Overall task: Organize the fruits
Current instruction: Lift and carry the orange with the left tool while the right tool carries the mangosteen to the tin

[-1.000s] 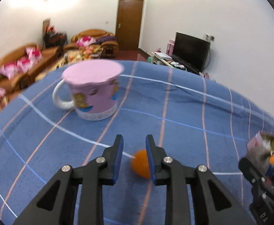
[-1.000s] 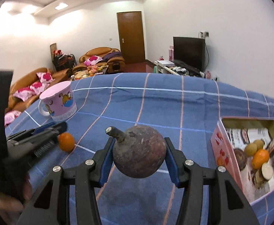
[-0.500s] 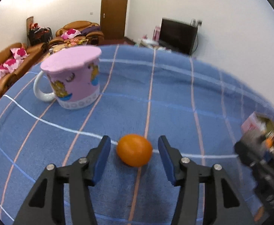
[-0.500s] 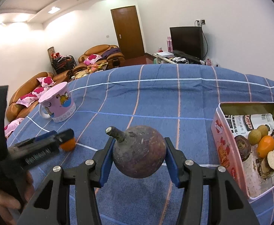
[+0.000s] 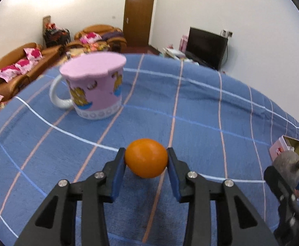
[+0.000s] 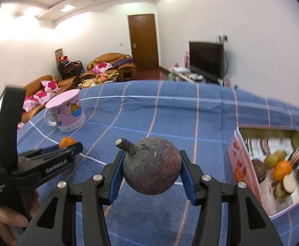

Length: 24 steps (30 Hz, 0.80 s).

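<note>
My left gripper is shut on a small orange, held just above the blue checked cloth. From the right wrist view the same orange shows between the left gripper's fingers. My right gripper is shut on a dark purple mangosteen with its stem pointing up-left, raised over the cloth. The pink tin box at the right holds several fruits. In the left wrist view the mangosteen and box show at the far right.
A pink cartoon mug stands upside down on the cloth behind the left gripper; it also shows in the right wrist view. Beyond the table are sofas, a door and a TV.
My left gripper opened, moved around the orange, then shut on it and lifted it slightly. My right gripper kept holding the mangosteen, drifting a little toward the box.
</note>
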Available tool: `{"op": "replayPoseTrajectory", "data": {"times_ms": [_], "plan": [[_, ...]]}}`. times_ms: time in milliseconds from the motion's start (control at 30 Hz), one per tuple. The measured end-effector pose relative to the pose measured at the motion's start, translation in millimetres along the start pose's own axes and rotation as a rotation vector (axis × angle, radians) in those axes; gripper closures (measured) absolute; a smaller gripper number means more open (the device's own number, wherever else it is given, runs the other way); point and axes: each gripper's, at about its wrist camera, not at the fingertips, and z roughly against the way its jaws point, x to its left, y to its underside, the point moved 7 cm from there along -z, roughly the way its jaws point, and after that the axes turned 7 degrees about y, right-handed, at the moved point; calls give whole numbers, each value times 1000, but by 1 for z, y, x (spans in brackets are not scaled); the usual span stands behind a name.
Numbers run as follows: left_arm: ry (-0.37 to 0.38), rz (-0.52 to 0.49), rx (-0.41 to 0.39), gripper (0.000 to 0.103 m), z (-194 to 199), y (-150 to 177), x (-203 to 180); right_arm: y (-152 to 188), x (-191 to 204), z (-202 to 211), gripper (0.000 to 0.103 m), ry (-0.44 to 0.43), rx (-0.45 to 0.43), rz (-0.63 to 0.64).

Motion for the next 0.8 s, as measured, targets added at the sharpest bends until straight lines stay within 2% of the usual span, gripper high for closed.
{"op": "replayPoseTrajectory", "data": {"times_ms": [200,500,800], "plan": [[-60,-44,-122,62,25,-4,-7,-2,8,17,50,32,-75,64],[-62,-56,-170,62,46,7,-19,3,-7,27,50,42,-74,38],[-71,-65,-185,62,56,17,-32,8,-19,36,50,49,-78,29]]}}
